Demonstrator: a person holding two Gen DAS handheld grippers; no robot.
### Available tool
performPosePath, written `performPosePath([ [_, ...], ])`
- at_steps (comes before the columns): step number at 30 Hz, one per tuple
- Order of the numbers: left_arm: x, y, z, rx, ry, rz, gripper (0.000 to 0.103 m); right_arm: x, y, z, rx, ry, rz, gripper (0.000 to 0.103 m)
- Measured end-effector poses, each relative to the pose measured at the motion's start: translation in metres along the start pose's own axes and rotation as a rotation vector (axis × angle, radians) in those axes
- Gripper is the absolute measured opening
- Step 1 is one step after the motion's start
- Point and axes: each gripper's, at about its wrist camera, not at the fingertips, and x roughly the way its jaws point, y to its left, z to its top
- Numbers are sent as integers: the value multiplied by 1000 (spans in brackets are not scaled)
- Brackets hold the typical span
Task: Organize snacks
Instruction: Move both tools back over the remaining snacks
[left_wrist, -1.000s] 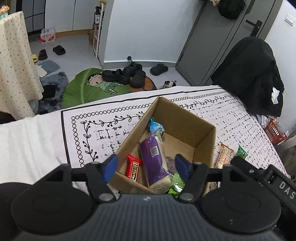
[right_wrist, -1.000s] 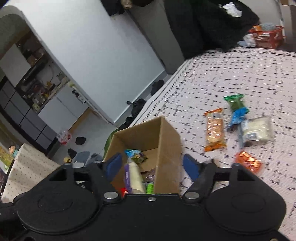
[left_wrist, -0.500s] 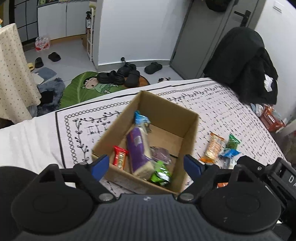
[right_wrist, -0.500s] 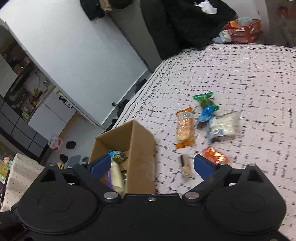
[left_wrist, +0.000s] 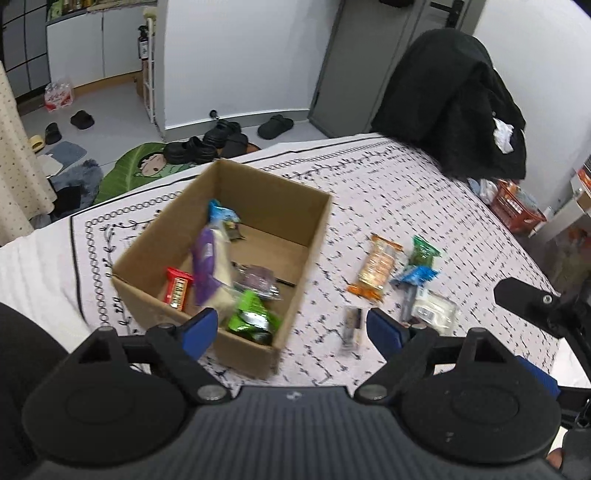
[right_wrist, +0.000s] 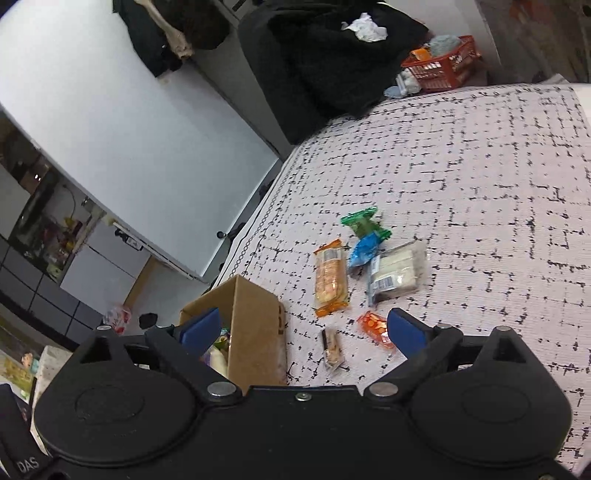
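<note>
Both your left gripper (left_wrist: 291, 330) and right gripper (right_wrist: 303, 330) gape wide, empty, above the cardboard box (left_wrist: 236, 206) and loose snacks (right_wrist: 331, 282) on the bedspread (right_wrist: 480, 192).

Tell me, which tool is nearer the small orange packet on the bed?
Probably the right tool. The small orange packet lies just beyond its right fingertip. The left tool sits beside the cardboard box, and there its finger hides the packet.
</note>
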Motion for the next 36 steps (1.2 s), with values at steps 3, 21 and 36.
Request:
performPosePath([
  [3, 2, -12, -4, 9, 5, -12, 87, 1, -10, 2, 29, 2, -19, 97],
  [21, 31, -53, -19, 22, 3, -94, 83, 4, -56, 31, 4, 16, -93, 96],
  [36, 84, -51, -24, -33, 85, -96, 42, 64, -48, 20, -44, 187, -75, 61],
])
